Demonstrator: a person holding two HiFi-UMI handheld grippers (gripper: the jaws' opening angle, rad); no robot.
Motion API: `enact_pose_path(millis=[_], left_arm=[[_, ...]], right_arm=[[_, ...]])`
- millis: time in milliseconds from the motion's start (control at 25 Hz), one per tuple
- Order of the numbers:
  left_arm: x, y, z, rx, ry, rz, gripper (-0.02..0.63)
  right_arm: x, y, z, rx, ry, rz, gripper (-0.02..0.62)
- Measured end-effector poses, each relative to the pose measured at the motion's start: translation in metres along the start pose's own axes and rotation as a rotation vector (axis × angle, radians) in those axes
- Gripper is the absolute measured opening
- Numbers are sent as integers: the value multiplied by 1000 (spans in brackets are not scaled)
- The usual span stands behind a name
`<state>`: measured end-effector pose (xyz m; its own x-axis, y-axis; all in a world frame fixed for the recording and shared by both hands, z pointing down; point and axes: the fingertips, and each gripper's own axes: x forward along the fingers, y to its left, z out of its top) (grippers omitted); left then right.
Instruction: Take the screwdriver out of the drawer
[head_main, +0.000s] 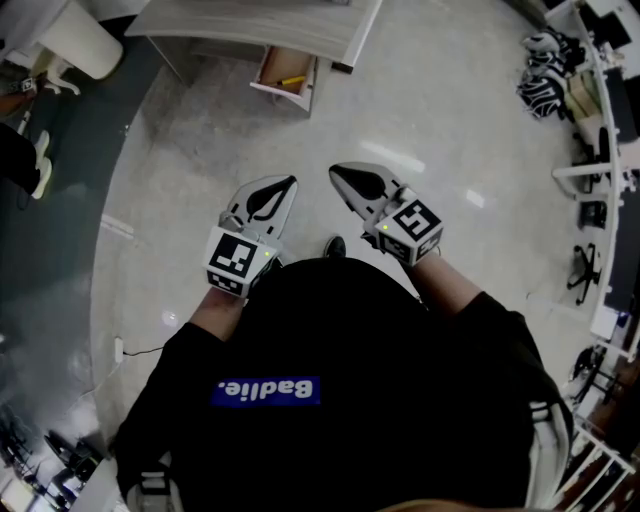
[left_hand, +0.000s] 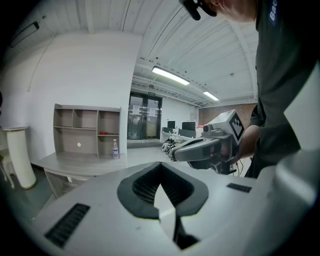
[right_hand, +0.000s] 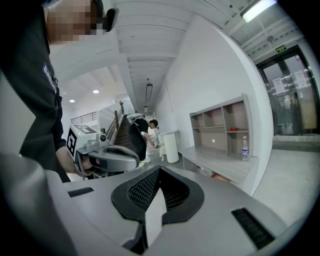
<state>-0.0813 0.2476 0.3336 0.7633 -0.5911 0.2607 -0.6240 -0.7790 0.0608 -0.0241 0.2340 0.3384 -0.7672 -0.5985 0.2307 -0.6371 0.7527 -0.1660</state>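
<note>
Standing well short of the desk (head_main: 250, 25), I hold left gripper (head_main: 283, 190) and right gripper (head_main: 345, 178) shut and empty, the yellow-handled screwdriver (head_main: 291, 80) lying crosswise in the open drawer (head_main: 283, 94) far ahead, seemingly nearer my left.

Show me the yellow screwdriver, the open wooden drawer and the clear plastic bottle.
yellow screwdriver (head_main: 291, 80), head view, its handle
open wooden drawer (head_main: 285, 63), head view, bare bottom
clear plastic bottle (left_hand: 115, 149), left gripper view, its body
</note>
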Motion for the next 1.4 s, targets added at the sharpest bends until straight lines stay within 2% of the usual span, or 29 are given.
enact_pose_path(millis=[360,600,880,1160,1400], left_arm=[[40,-8,12,-8,1,37,2],[69,-11,18,-7,-9,91,2],[89,-3,22,-17,-8,130,2],[110,36,26,-20,-19,114,2],[145,84,32,-19,-24,57,2]], right_arm=[[-24,-43,5,-10,-11,14,31],[-38,-75,1,-8,-26,42,31],[-42,-96,0,2,-23,57,31],[-14,-120,5,-1,-11,34,31],[11,-164,14,23,7,-53,31]])
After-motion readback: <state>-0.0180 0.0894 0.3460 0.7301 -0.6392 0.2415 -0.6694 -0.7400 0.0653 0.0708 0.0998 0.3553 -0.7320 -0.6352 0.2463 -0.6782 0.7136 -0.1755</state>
